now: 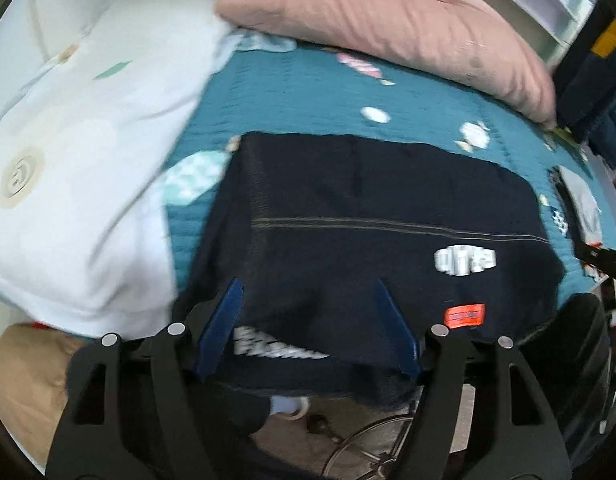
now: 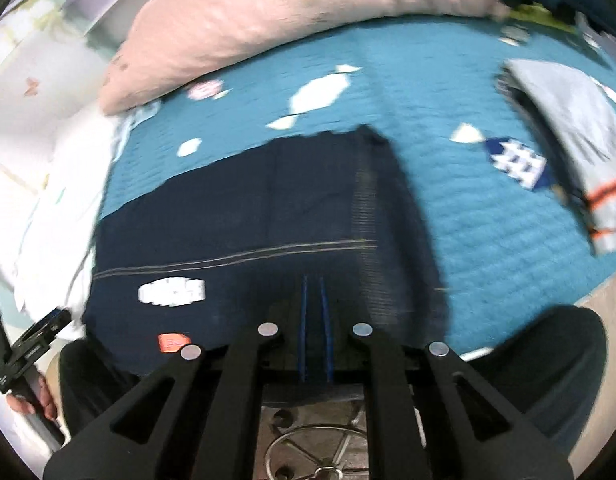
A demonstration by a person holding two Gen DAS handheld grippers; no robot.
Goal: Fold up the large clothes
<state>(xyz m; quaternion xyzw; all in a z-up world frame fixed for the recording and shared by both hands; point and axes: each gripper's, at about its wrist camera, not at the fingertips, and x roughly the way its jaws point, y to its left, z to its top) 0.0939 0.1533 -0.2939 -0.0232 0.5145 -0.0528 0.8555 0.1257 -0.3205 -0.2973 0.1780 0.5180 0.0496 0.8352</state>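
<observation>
Left gripper [image 1: 308,320] wide over navy garment [image 1: 368,208]; right gripper [image 2: 314,320] pinched shut, cloth-hold unclear. Soft, floppy; grab six-o'clock hem corners.

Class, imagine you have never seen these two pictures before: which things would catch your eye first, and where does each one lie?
First, the dark navy garment spread flat on the teal bedspread, its near edge hanging over the side of the bed. Behind it a large pink pillow lies across the far side. Near the garment's near edge, the left gripper shows blue jaws spread wide, while the right gripper has its jaws nearly together.
</observation>
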